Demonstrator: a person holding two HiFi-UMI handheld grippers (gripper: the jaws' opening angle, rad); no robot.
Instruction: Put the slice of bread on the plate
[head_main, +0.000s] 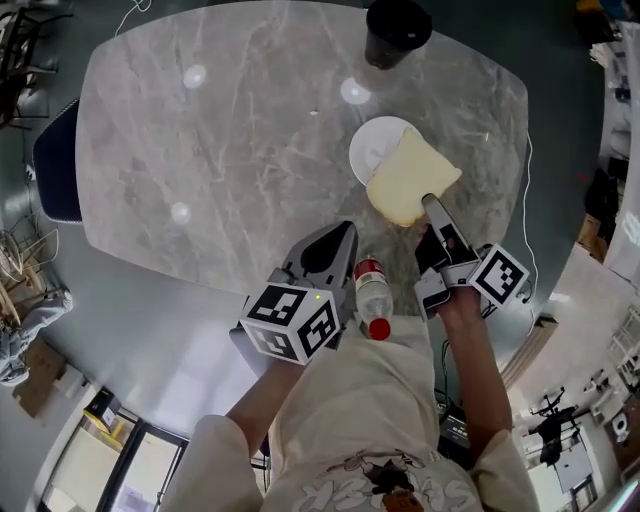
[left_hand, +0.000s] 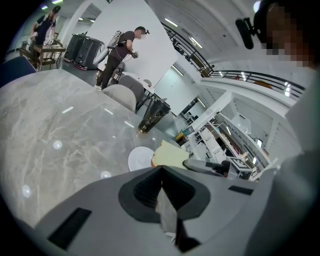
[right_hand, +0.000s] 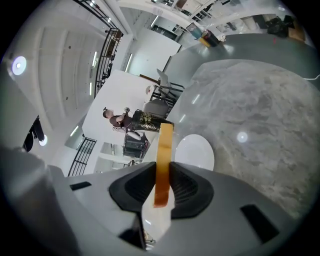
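Right gripper (head_main: 432, 205) clamps the bread slice (head_main: 412, 178) by its near edge. Its long axis follows the jaw line, far end over the plate (head_main: 368, 150). Left gripper (head_main: 333, 245): jaws together, empty.

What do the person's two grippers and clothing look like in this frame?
The left gripper and right gripper both have grey, wedge-shaped bodies with dark ribbed jaw pads. Each carries a white cube printed with black square markers. The person wears a cream short-sleeved shirt with a printed front.
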